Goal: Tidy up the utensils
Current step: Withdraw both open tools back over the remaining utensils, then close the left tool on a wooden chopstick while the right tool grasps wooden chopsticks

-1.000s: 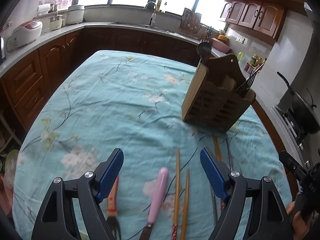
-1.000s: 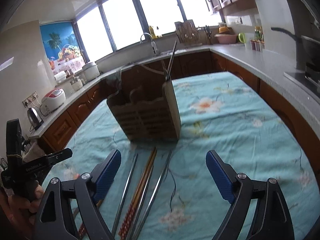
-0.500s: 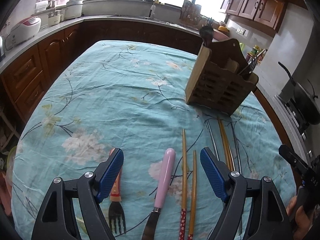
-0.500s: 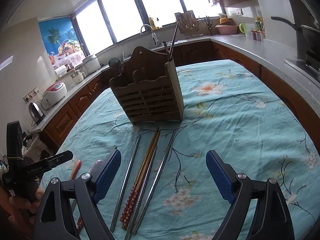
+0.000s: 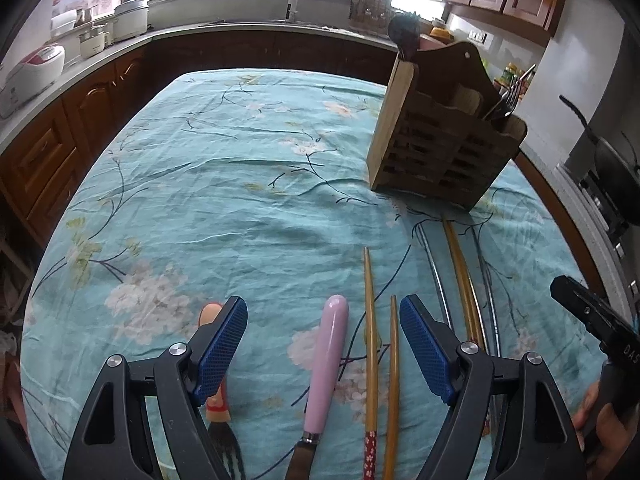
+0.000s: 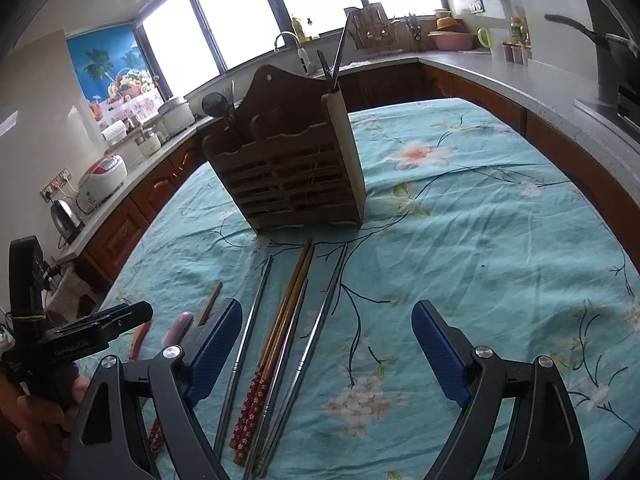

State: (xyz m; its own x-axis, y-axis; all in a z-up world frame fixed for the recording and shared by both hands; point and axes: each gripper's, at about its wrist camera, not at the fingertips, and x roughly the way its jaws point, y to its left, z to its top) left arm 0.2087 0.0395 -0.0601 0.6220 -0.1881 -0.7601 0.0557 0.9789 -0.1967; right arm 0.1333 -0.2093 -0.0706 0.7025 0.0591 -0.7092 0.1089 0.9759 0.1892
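Note:
A wooden utensil holder stands on the table with a ladle and forks in it. In the left wrist view, my left gripper is open above a pink-handled knife, with an orange-handled fork under its left finger and two wooden chopsticks to the right. In the right wrist view, my right gripper is open above a wooden chopstick pair with red ends and several metal chopsticks.
A teal floral cloth covers the table. Dark wood cabinets and a counter with rice cookers ring it. A stove with a pan is at the right. The other gripper shows at the left.
Both grippers have drawn back and tilted down, so more of the utensils lying on the cloth show. Both stay open and empty.

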